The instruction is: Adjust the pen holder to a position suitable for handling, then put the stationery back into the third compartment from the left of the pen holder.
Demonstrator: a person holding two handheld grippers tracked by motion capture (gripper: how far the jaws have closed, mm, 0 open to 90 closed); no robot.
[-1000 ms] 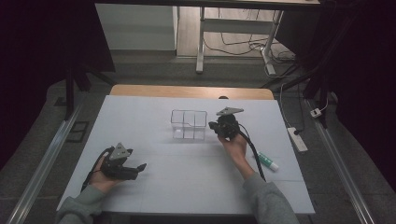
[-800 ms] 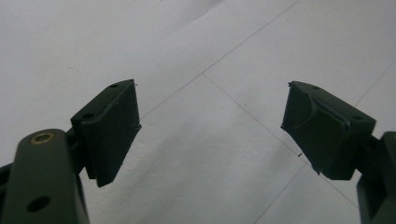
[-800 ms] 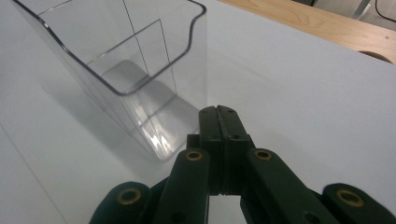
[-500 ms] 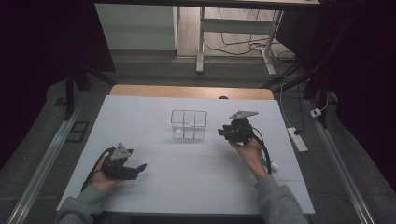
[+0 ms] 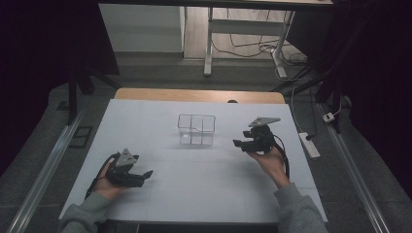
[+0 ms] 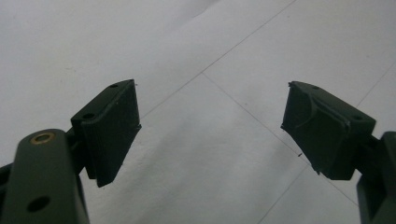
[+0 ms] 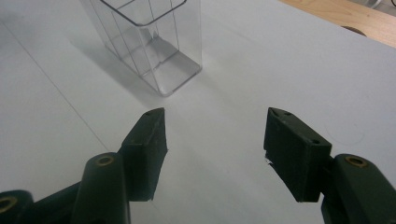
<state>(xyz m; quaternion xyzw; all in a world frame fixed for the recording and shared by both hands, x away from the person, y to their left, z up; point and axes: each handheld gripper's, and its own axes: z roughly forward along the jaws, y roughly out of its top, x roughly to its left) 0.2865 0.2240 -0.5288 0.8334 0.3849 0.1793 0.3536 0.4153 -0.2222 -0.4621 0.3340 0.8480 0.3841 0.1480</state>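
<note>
A clear plastic box [image 5: 196, 129] with inner dividers stands upright in the middle of the white table [image 5: 194, 184]; in the right gripper view the clear box [image 7: 154, 42] lies ahead and to the left. My right gripper [image 5: 237, 144] hovers to the box's right, pointing toward it and apart from it. Its jaws have just been opening, and the right gripper [image 7: 215, 135] is open with nothing between the pads. My left gripper [image 5: 145, 174] rests low at the table's near left. In its own view the left gripper [image 6: 212, 126] is open over bare table.
A strip of wooden tabletop [image 5: 199, 95] runs along the far edge, with a small dark round thing [image 5: 232, 101] on it. A white power strip [image 5: 309, 144] lies on the floor off the table's right side. Metal rails flank the table.
My right gripper has drawn away from the box's right side, moving right, and its jaws have gone from shut to open. The left gripper has stayed put.
</note>
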